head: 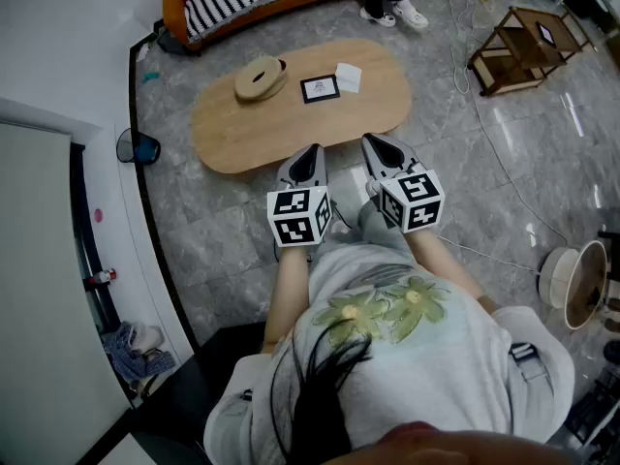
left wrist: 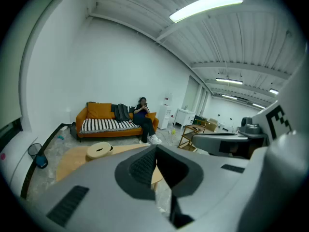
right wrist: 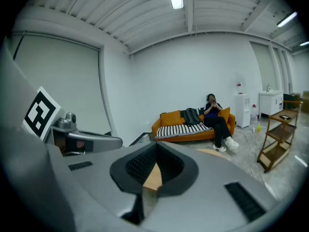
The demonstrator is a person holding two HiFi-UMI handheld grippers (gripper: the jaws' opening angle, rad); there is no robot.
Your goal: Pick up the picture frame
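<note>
Head view is showing the left gripper (head: pixel 311 153) hanging clenched and empty short of the picture frame (head: pixel 320 88) lying on the oval wooden table (head: pixel 252 134), the right gripper (head: pixel 375 143) likewise, so the approach is likely just beginning, calling for reaching forward and opening.

Picture frame (head: pixel 320 88) on table (head: pixel 254 139), seemingly flat.

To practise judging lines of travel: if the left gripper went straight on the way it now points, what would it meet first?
Probably the near edge of the wooden table, just ahead of the left gripper, whose jaws are shut. The picture frame lies further along; depth is unclear.
</note>
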